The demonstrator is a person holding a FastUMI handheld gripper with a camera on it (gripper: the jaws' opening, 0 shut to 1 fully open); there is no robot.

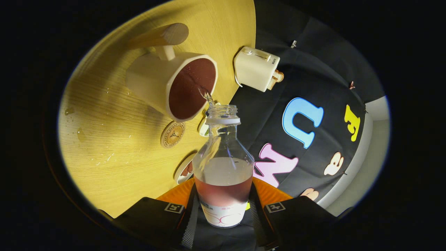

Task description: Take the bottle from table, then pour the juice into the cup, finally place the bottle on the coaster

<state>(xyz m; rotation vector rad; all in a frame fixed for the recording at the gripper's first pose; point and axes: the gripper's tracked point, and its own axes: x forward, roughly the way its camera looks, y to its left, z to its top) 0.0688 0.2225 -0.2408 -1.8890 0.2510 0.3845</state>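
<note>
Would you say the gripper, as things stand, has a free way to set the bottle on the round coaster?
Probably not yet. The gripper is shut on the bottle, which is tipped over the cup; the coaster lies just beside the cup, partly hidden by it.

The clear plastic bottle (223, 164) holds reddish-pink juice (223, 193) low in its body, carries a white label with thin pink lines near its base, and has a white neck ring. The cream ceramic cup (170, 87) shows dark maroon liquid inside. The round wooden table (115, 146) is pale yellow with fine grain lines. The round tan coaster (172, 134) bears a darker printed emblem. The small toaster (256, 68) is cream-white.
</note>
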